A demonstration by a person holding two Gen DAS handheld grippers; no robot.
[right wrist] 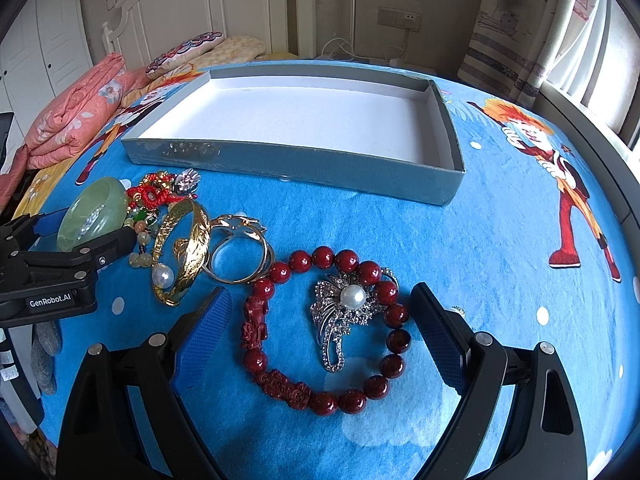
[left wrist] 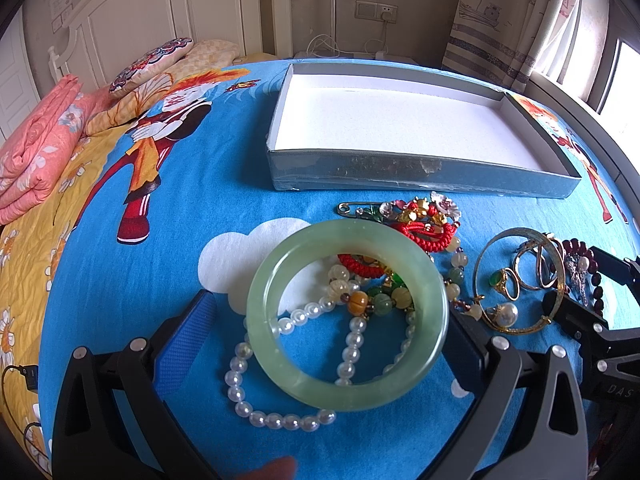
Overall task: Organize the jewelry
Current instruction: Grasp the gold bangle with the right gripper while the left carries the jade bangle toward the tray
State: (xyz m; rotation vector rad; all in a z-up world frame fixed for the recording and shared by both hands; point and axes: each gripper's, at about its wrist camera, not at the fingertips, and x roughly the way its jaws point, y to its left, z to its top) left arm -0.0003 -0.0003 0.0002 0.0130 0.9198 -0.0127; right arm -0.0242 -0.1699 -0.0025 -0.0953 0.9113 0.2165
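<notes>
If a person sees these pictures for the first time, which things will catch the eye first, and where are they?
Probably the pale green jade bangle, between the open fingers of the left gripper, over a pearl strand. Next, the dark red bead bracelet ringing a pearl-centred rhinestone brooch, between the open fingers of the right gripper. Behind the jewelry lies an empty grey box on the blue cartoon bedsheet.

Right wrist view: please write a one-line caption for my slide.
Open right gripper straddles a red bead bracelet ringing a pearl brooch on the blue bedsheet, before the empty tray.
</notes>
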